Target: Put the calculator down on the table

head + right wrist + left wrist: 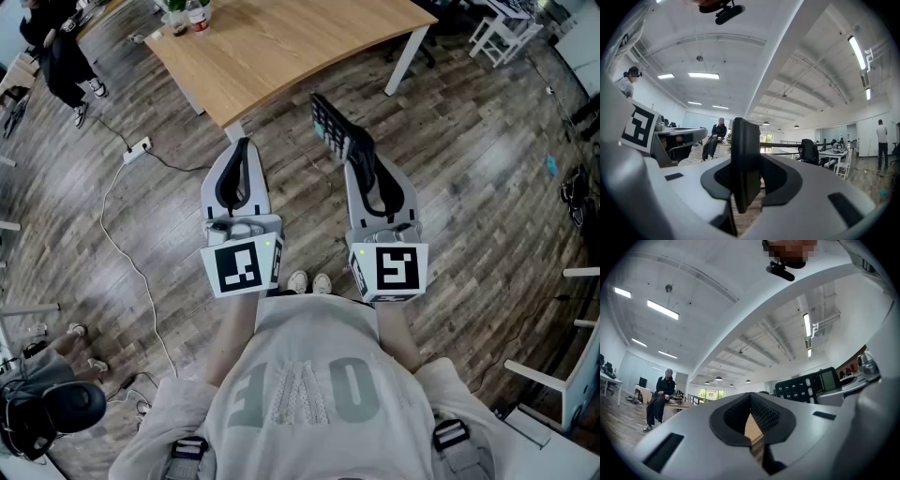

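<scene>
My right gripper pinches the near end of the calculator - light, stiff, slick plastic, on edge near the table's near edge - so 1 firm side grip suits; my left gripper is closed, empty.

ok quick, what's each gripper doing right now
left gripper: jaws closed, nothing in them
right gripper: jaws closed on the calculator
</scene>
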